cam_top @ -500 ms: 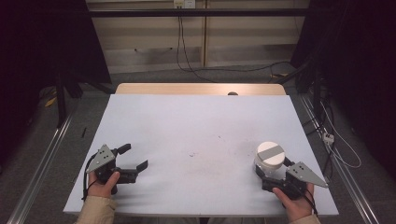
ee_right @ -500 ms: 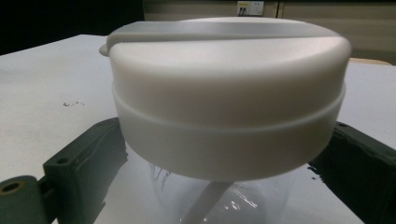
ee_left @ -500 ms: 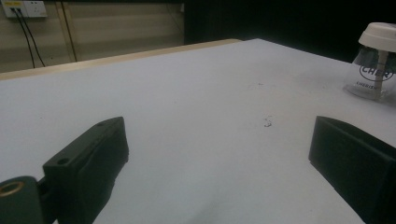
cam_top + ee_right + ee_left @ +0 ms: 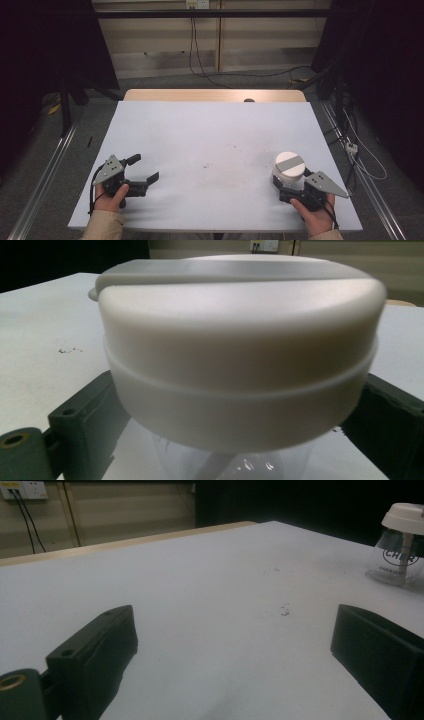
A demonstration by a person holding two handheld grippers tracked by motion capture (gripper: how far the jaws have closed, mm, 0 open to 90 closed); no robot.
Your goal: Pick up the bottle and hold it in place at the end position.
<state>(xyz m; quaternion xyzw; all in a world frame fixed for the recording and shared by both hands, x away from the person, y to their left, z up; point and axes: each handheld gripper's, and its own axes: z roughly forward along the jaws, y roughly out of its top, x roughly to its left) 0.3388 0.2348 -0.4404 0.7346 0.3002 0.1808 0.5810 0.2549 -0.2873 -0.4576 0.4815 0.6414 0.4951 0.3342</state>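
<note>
A clear jar with a wide white lid (image 4: 289, 165) stands on the white table (image 4: 210, 130) near its front right corner. My right gripper (image 4: 292, 183) reaches around it from the near side, jaws wide on either side of the clear body under the lid (image 4: 240, 340), with a small gap showing at each jaw. My left gripper (image 4: 145, 168) rests near the front left corner, open and with nothing between its jaws (image 4: 235, 630). From there the jar (image 4: 400, 545) shows far off to the right.
A few small dark specks (image 4: 207, 165) mark the table's middle. A wooden strip (image 4: 215, 95) runs along the far edge. Cables and metal rails lie on the floor around the table, with dark stands at both sides.
</note>
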